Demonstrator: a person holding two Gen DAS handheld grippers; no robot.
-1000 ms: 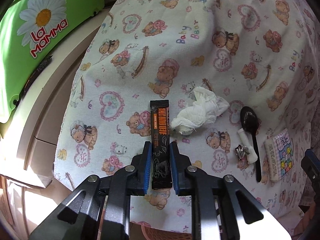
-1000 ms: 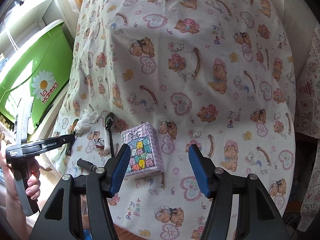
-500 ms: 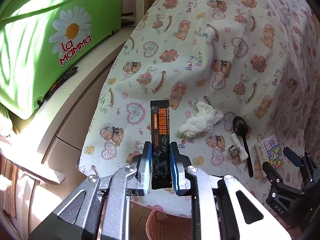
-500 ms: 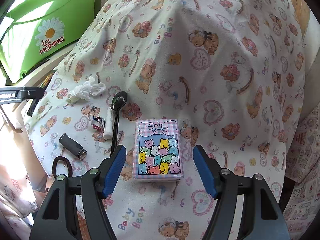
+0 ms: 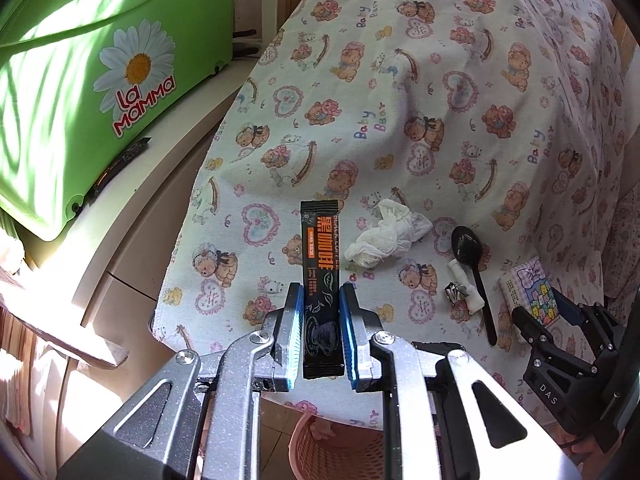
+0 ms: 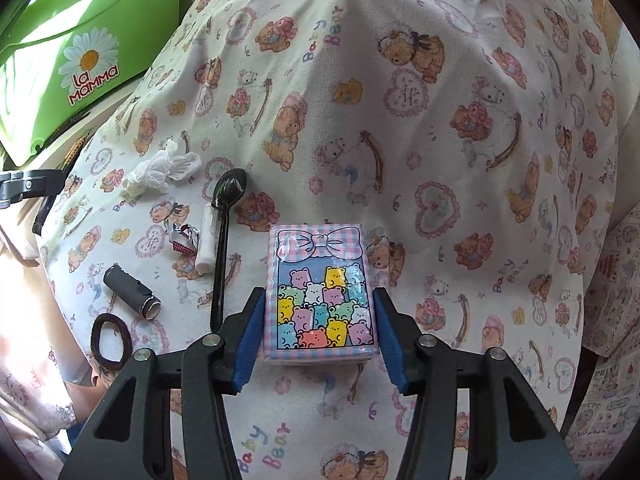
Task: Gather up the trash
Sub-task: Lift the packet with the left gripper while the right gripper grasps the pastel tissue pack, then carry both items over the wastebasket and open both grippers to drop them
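Currently the left gripper (image 5: 320, 332) is clamping a black coffee sachet (image 5: 321, 280) upright above the pink basket (image 5: 336, 448), presumably for dropping, while the right gripper (image 6: 318, 334) is straddling a tissue pack (image 6: 320, 292) on the bear-print cloth (image 6: 440, 128), jaws near its sides, contact unclear.

We count one black coffee sachet (image 5: 321, 280), one crumpled white tissue (image 6: 162, 170), one black plastic spoon (image 6: 224, 236), one small white roll (image 6: 207, 240) touching the spoon's left side, one scrap of foil wrapper (image 6: 182, 237) just left of that roll, one dark cardboard tube (image 6: 132, 290) and one brown hair tie (image 6: 111, 342) further left of the spoon. Right of the spoon, one tissue pack (image 6: 320, 292) (printed with many bears). One pink basket (image 5: 336, 446), one green bin (image 5: 92, 80).
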